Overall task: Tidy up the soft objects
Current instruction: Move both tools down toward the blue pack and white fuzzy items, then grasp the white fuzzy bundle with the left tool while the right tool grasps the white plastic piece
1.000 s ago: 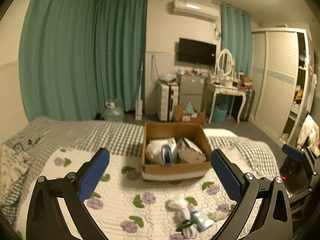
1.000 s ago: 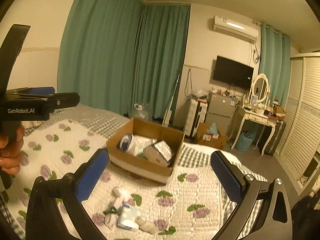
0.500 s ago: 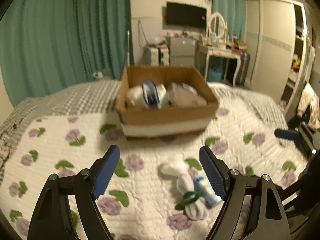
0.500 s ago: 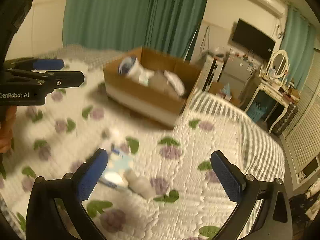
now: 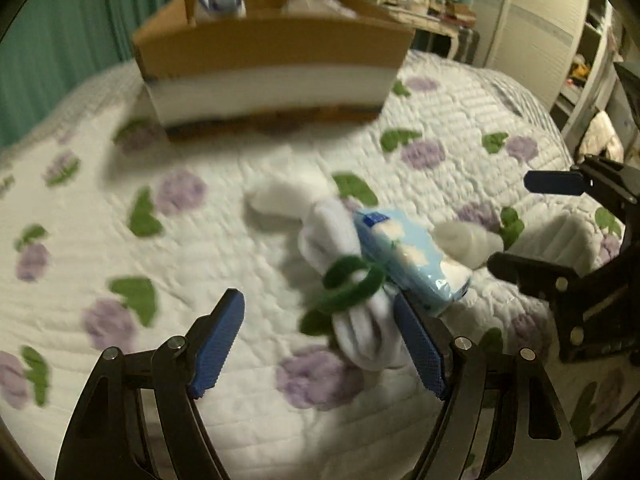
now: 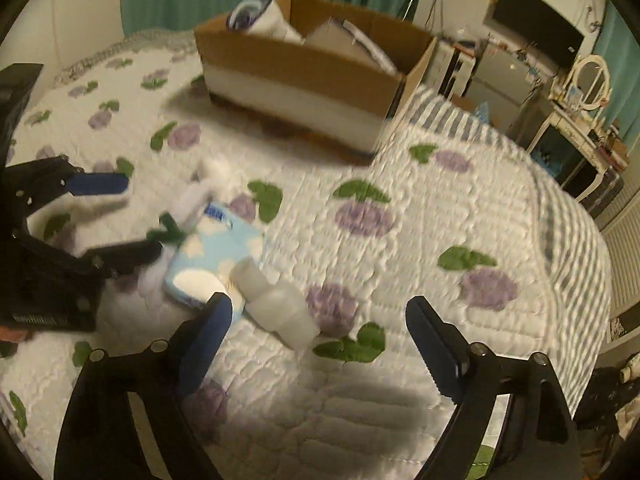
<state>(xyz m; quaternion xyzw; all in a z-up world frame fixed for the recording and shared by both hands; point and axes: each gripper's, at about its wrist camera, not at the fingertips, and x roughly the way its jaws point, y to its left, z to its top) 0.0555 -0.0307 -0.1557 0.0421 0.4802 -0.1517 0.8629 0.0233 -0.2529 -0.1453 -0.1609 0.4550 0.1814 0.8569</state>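
**Pile still waiting, box partly filled**

The cardboard box [image 5: 272, 46] is sitting at the far side of the quilt [image 5: 120, 240], already holding at least two soft bundles; blur is hiding any more. Four loose things are lying in the near pile: one white sock bundle [image 5: 360, 320] ringed by one green band [image 5: 352, 286], one light-blue tissue pack [image 5: 408, 256] and one small white roll [image 6: 276, 304]. The left gripper [image 5: 320, 344] is hanging spread wide over the sock bundle, gripping nothing. The right gripper [image 6: 320, 340] is hanging equally wide just beside the roll.

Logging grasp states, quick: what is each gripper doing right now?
Left gripper: open, holding nothing, low over the white socks.
Right gripper: open, holding nothing, near the white roll.
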